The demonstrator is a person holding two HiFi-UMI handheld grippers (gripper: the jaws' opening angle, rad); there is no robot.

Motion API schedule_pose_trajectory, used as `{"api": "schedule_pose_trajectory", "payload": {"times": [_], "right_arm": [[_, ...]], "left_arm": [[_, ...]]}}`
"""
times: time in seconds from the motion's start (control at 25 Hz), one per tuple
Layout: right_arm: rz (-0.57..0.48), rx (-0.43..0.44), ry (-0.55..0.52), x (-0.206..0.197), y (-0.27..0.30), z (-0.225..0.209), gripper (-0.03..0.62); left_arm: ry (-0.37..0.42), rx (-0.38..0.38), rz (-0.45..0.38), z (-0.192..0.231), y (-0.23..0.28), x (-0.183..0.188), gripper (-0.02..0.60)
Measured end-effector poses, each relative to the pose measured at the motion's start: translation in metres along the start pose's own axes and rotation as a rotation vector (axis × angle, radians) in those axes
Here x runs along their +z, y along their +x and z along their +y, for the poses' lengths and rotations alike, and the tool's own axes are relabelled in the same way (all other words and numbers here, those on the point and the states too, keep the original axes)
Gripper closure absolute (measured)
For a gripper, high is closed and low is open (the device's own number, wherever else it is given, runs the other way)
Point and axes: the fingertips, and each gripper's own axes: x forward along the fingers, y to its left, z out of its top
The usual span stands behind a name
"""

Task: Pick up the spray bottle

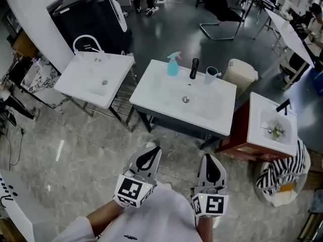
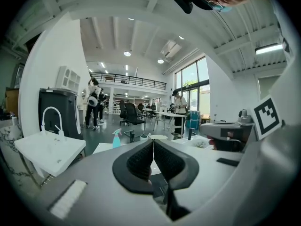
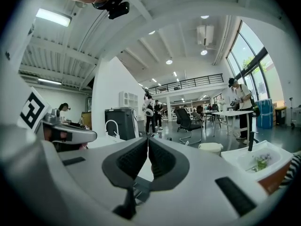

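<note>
The spray bottle [image 1: 173, 64] is pale blue with a pink trigger. It stands upright on the back rim of the middle white sink [image 1: 151, 92], left of a black faucet [image 1: 194, 68] and a cup [image 1: 211, 75]. In the left gripper view the spray bottle [image 2: 116, 139] shows small and far off, left of the jaws. My left gripper [image 1: 154, 150] and right gripper [image 1: 211, 159] hang side by side over the floor, well short of the sink's front edge. Both are shut with nothing between the pads, as the left gripper [image 2: 153, 143] and right gripper [image 3: 147, 140] show in their own views. The right gripper view does not show the bottle.
A second white sink [image 1: 96, 77] with a white faucet stands to the left, and a third sink [image 1: 272, 125] on a red-brown cabinet to the right. A beige bin [image 1: 239, 72] sits behind the middle sink. A striped bag [image 1: 280, 173] lies at the lower right. People stand at the back.
</note>
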Motion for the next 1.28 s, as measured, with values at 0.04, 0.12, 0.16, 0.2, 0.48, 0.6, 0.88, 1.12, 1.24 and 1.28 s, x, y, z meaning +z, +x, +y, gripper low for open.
{"api": "schedule_pose_trajectory", "payload": {"times": [0.04,0.12,0.16,0.2,0.48,0.6,0.88,1.12,1.24,1.28], "right_arm": [[0.003,0.0,-0.002,0.0,0.01,0.0,0.588],[0.003,-0.006,0.001,0.0,0.032,0.001,0.588],[0.0,-0.014,0.005,0.0,0.044,0.002,0.588],[-0.002,-0.023,0.009,0.001,0.057,0.002,0.588],[0.001,-0.036,0.002,0.021,0.154,0.014,0.588],[0.004,-0.054,0.0,0.032,0.197,0.016,0.588],[0.01,-0.104,-0.001,0.043,0.295,0.018,0.588],[0.007,-0.126,-0.035,0.044,0.363,0.028,0.588],[-0.005,-0.13,-0.03,0.049,0.381,0.028,0.588],[-0.006,-0.132,-0.031,0.05,0.385,0.026,0.588]], "left_arm": [[-0.002,0.001,-0.003,0.008,0.007,0.001,0.575],[-0.007,0.003,-0.002,0.027,0.022,0.001,0.575],[-0.011,0.004,0.002,0.038,0.03,0.001,0.575],[-0.016,0.006,0.005,0.05,0.038,0.002,0.575],[-0.03,0.002,-0.011,0.133,0.095,0.034,0.575],[-0.027,-0.02,-0.009,0.167,0.121,0.05,0.575],[-0.026,-0.068,-0.01,0.247,0.188,0.071,0.575],[-0.02,-0.114,0.003,0.293,0.23,0.077,0.575],[-0.007,-0.127,0.023,0.303,0.246,0.075,0.575],[-0.004,-0.132,0.028,0.304,0.252,0.073,0.575]]}}
